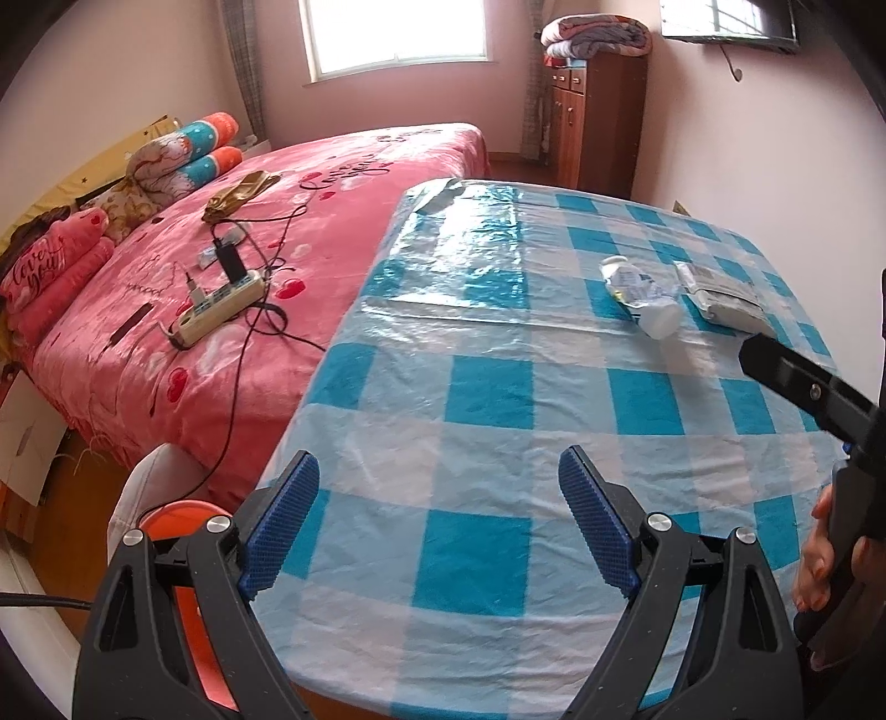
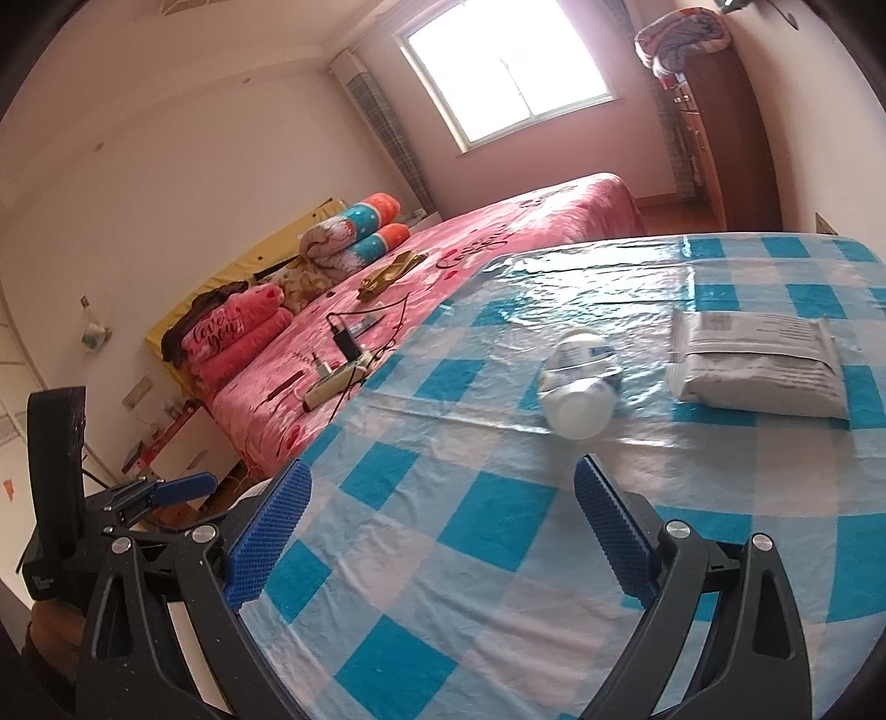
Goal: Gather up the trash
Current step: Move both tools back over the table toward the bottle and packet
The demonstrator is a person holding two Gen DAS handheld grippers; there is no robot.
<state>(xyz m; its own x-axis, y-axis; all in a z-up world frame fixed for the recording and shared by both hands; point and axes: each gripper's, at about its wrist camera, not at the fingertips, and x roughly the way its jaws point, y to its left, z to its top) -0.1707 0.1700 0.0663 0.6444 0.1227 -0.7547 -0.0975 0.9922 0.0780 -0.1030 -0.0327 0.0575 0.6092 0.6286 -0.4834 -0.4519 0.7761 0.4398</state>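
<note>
Two pieces of trash, a crushed bottle (image 2: 578,387) and a grey packet (image 2: 756,363), lay centre-right on the checked tabletop (image 2: 443,526); your right gripper (image 2: 440,531) and left gripper (image 1: 440,520) gaped wide, empty. You would have done best squaring up to the bottle.

From my left camera, my right gripper (image 1: 786,376) enters from the right edge, so only one black finger shows and I cannot tell how its jaws stand. The hand (image 1: 825,570) holding it is cut off at the same edge. At lower left an orange bin (image 1: 183,515) sits mostly hidden behind my own left finger. The print on the packet (image 1: 720,288) is too small to read.

From my right camera, the bottle (image 2: 578,382) label is blurred. My left gripper (image 2: 166,493) at lower left shows only partly behind my own frame, and I cannot tell how it stands there. The TV (image 1: 731,19) is cropped at the top.
</note>
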